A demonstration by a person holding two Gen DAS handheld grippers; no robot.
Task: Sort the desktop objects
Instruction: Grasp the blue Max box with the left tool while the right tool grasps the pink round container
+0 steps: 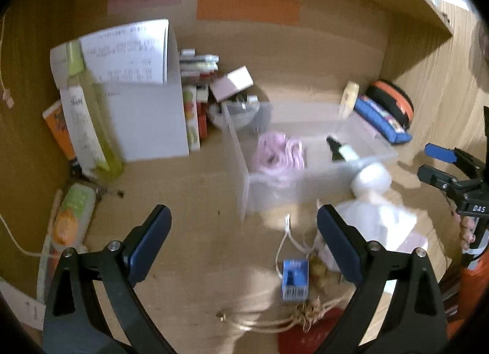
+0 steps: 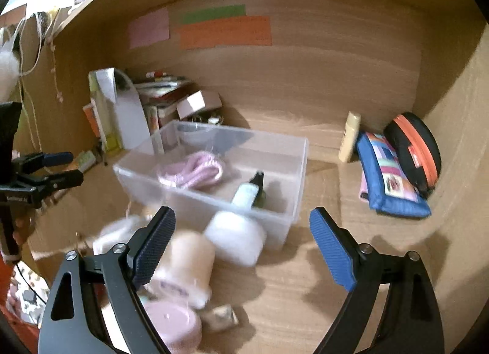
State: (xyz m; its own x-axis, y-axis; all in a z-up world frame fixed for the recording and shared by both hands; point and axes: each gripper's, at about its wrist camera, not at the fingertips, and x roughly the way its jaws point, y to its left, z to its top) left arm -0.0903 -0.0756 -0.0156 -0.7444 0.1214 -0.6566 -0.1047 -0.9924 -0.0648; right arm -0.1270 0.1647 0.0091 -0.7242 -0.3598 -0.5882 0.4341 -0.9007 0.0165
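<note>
Both the left gripper (image 1: 243,228) and right gripper (image 2: 243,231) gape wide, holding nothing. "DAS" is legible on the right tool's black body. Ahead on the wooden desk (image 2: 305,277) sits a clear plastic bin (image 2: 301,170) holding a pink cord (image 2: 195,170) and a small bottle (image 2: 249,192).

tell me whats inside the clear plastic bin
Inside the clear bin: a pink coiled cord bundle and a small dark-capped bottle lying down. Anything beneath the cord is hidden.

Bin (image 2: 301,170) top open; bottles (image 2: 235,241) crowd front; right desk (image 2: 382,262) bare
</note>
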